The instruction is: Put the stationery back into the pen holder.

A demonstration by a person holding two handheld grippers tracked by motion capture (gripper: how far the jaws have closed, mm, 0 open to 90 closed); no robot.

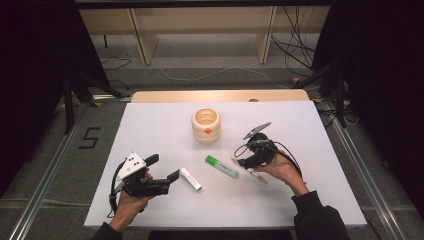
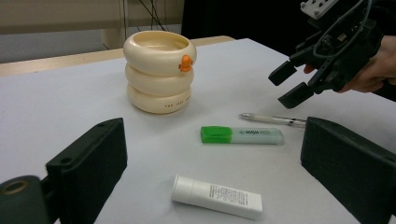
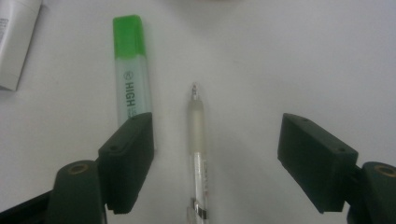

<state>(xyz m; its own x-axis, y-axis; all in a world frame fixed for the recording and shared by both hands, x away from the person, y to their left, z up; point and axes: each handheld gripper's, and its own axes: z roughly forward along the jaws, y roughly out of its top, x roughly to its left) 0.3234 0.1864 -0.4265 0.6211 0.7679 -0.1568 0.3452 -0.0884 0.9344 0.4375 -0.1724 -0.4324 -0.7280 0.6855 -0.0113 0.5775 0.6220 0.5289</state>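
Clear plastic ballpoint pen (image 3: 197, 140) between wide-spread jaws of right gripper (image 3: 217, 154), green-capped highlighter (image 3: 130, 79) just beside one jaw, likely nudged or pinched along on closing.

Left gripper (image 1: 164, 168): black blocky jaws, grey three-cornered plate with dark dots, black cable. Right gripper (image 1: 243, 156): black, looped cables; dark sleeve (image 1: 320, 217).
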